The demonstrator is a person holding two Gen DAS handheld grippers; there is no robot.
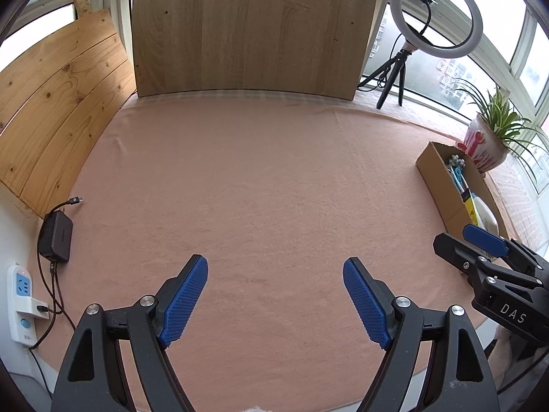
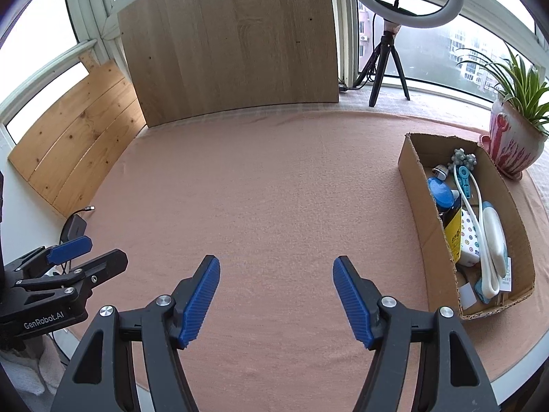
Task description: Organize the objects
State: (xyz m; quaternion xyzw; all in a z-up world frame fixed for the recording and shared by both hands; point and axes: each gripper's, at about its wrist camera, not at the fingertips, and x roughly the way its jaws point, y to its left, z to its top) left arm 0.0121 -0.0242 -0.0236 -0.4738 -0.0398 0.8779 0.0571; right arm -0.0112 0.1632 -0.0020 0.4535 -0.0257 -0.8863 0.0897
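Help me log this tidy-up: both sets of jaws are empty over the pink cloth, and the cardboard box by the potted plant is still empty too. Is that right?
One part is wrong: the cardboard box is not empty. The right wrist view shows it holding several items, among them a yellow-labelled bottle and a white cable. The rest stands: left gripper and right gripper are empty over the pink cloth, and the box sits by the potted plant.

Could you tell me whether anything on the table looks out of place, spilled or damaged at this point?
Nothing stands out. The small items all lie inside the cardboard box at the right, the pink cloth shows no loose objects or spills, and the potted plant stands upright beside the box.
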